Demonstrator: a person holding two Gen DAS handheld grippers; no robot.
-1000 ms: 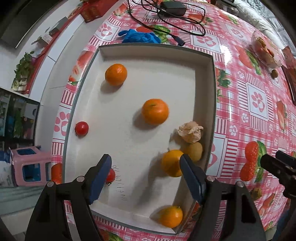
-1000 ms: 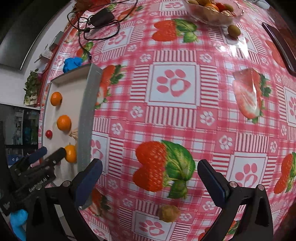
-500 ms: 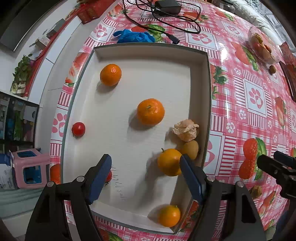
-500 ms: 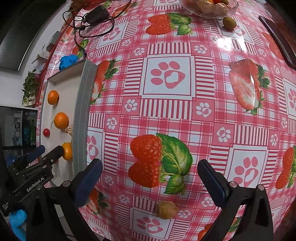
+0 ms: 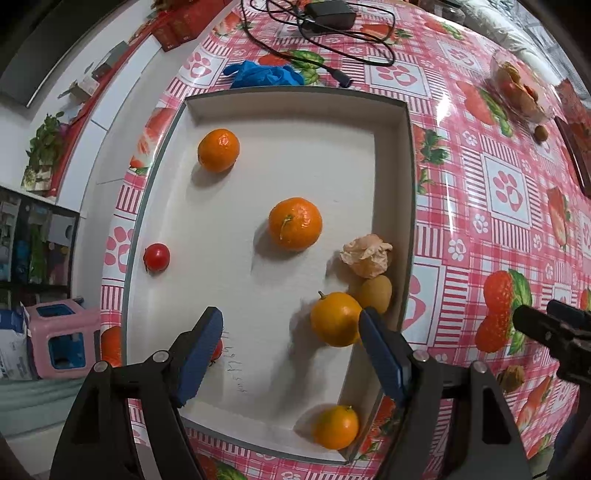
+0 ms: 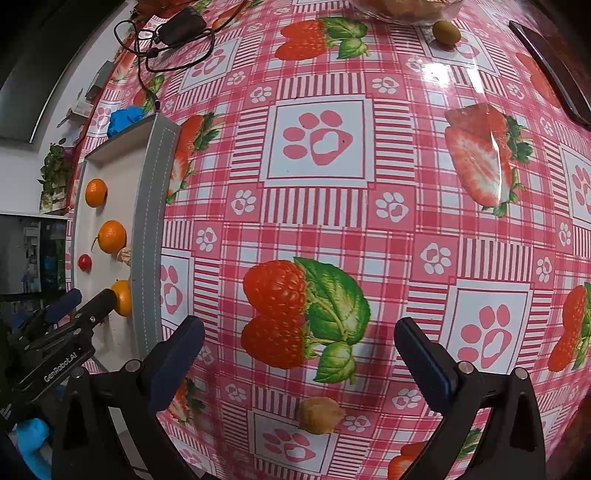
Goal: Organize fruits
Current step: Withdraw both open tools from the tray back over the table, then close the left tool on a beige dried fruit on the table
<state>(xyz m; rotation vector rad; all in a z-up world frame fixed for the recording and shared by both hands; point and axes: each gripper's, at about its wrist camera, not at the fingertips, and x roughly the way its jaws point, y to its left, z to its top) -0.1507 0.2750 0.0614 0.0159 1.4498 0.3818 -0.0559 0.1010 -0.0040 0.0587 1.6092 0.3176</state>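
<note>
A white tray (image 5: 404,192) with a grey rim holds several oranges, among them one in the middle (image 5: 295,223) and one by my right finger (image 5: 335,324). It also holds a cherry tomato (image 5: 156,257), a papery husk fruit (image 5: 367,254) and a small brown fruit (image 5: 376,293). My left gripper (image 5: 290,321) hangs open above the tray's near part, holding nothing. A second tomato (image 5: 218,349) peeks out behind its left finger. My right gripper (image 6: 299,328) stands open over the strawberry tablecloth, with a loose husk fruit (image 6: 320,414) lying just below it.
A clear bowl of fruit (image 5: 517,88) and a small green fruit (image 6: 446,32) sit at the far right of the table. A black cable and adapter (image 5: 328,16) and a blue glove (image 5: 264,75) lie beyond the tray. The table edge runs along the left.
Both views have drifted only slightly. Both grippers stay open and no fruit has moved.
</note>
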